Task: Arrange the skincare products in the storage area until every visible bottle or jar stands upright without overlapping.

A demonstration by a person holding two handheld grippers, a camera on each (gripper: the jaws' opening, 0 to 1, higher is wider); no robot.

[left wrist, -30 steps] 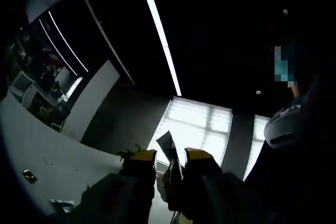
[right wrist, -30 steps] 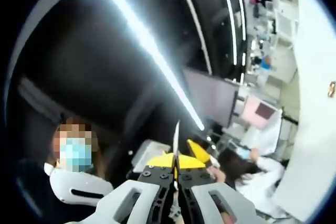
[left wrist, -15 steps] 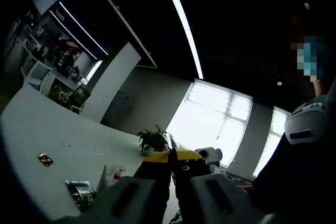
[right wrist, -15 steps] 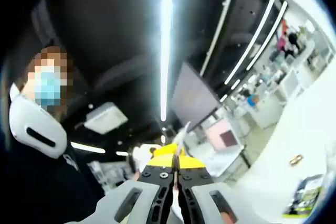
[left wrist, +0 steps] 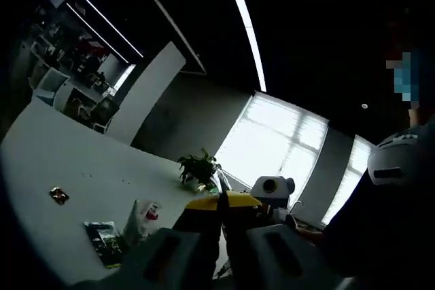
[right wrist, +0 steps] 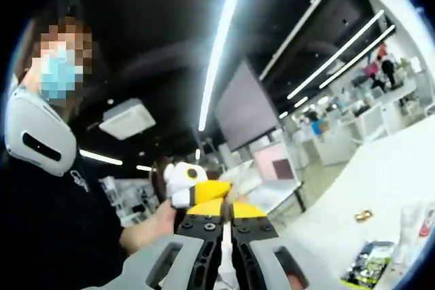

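My left gripper (left wrist: 221, 202) is shut, and a thin packet (left wrist: 219, 187) shows edge-on as a sliver between its yellow tips. My right gripper (right wrist: 226, 207) is shut too, with a white strip of the thin packet (right wrist: 226, 233) in the slit between its jaws. The left gripper (right wrist: 182, 180) sits just ahead of the right one, held by a hand (right wrist: 158, 221). On the white table (left wrist: 54, 161) lie a white pouch with red print (left wrist: 143, 217), a dark green packet (left wrist: 102, 240) and a small wrapped item (left wrist: 59, 195). No bottle or jar can be made out.
A potted plant (left wrist: 198, 168) stands at the table's far side before bright windows. The right gripper (left wrist: 272, 187) comes in beside it. A person in dark clothes (left wrist: 387, 222) stands close on the right. The green packet (right wrist: 370, 269) and the pouch (right wrist: 414, 236) lie low right.
Both views have swung down from the ceiling to the table. The left jaws, open around the packet a second ago, are shut on it now. The two grippers have come close together.
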